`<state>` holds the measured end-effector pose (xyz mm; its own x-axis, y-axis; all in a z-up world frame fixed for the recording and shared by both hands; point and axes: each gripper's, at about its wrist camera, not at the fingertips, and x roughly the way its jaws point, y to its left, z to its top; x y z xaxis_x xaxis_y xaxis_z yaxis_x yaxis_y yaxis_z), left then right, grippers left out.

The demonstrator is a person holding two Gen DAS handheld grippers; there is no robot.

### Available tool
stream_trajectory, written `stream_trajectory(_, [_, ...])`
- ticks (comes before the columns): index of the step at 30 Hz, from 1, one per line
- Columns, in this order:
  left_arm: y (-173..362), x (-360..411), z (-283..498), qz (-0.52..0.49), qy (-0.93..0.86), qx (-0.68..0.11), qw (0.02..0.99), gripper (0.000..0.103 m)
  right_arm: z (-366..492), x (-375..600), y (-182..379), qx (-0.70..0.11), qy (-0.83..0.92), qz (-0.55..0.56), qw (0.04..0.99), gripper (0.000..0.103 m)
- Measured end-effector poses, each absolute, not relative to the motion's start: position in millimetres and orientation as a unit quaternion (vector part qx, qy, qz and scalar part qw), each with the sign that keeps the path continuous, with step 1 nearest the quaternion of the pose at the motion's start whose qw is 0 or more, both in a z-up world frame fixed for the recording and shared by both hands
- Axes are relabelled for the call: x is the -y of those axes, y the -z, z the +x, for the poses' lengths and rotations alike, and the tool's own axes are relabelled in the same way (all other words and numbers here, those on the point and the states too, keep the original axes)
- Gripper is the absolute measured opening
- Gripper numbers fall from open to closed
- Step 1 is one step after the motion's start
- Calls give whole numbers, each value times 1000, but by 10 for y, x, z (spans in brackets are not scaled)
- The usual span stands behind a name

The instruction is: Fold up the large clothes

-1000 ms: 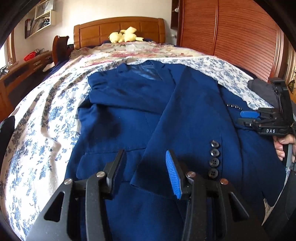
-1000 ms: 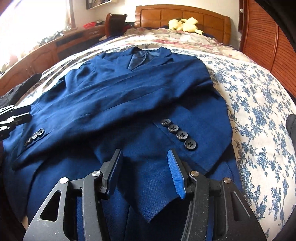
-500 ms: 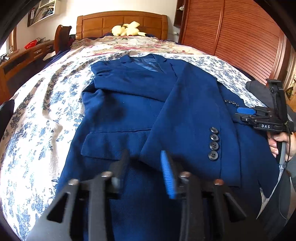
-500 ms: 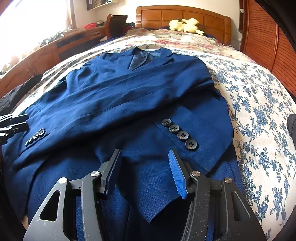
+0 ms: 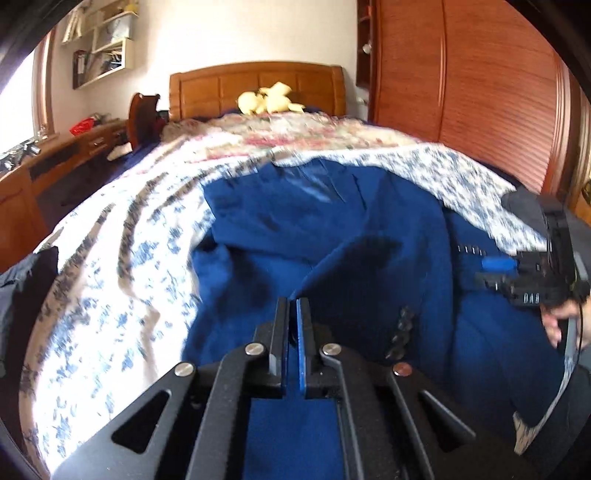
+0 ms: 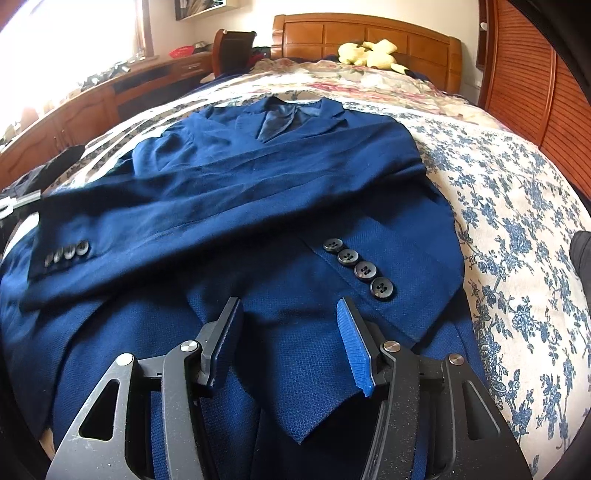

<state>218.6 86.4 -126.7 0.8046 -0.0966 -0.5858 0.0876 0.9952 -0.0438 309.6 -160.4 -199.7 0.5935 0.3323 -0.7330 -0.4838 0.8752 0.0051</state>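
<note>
Bed, covered in a blue-floral spread, is taken as the landmark; its wooden headboard is seen at the far end, with a yellow plush toy lying just in front of it. A louvred wooden wardrobe is seen beside the bed on one side, a wooden desk on the other. Navy suit jacket is laid flat across the middle of the bed, collar toward the headboard, hem toward the foot. Both sleeves are folded across the front: one sleeve lies diagonally over the chest, the other sleeve is laid below it toward the foot, four cuff buttons facing up. Left gripper is seen pinched nearly fully together at the foot-end hem, blue cloth visible right at and under the tips; whether fabric is actually clamped cannot be told, that view being motion-blurred. Right gripper is held wide apart above the lower sleeve cuff near the foot of the bed, nothing between the pads. In the left view the right gripper is seen at the wardrobe-side edge of the jacket.
</note>
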Motion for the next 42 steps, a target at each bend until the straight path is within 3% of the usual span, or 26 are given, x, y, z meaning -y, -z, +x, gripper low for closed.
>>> stream_trajectory(9, [1149,-898,2208,-8,34,-296,954,2,3092,1621,2001,-388,-233,-92,887,54])
stream_trajectory(15, [1153,-899,1989,10,7,-299,954,10,3113,1670,1991,-389,-239,-77,886,54])
stream_trajectory(21, [1125,-1012,1649,0,-7,-296,955,11,3112,1678,1992,-389,-241,-74,886,54])
stream_trajectory(29, [1220,-1015,1248,12,-15,-333,943,14,3029,1697,1970,-382,-235,-76,890,54])
stream_trajectory(32, [1245,-1035,1142,10,-9,-349,937,23,2952,1683,1958,-379,-231,-87,892,54])
stream_trajectory(42, [1364,-1126,1025,28,-10,-386,922,25,2304,2031,1665,-359,-234,-120,895,54])
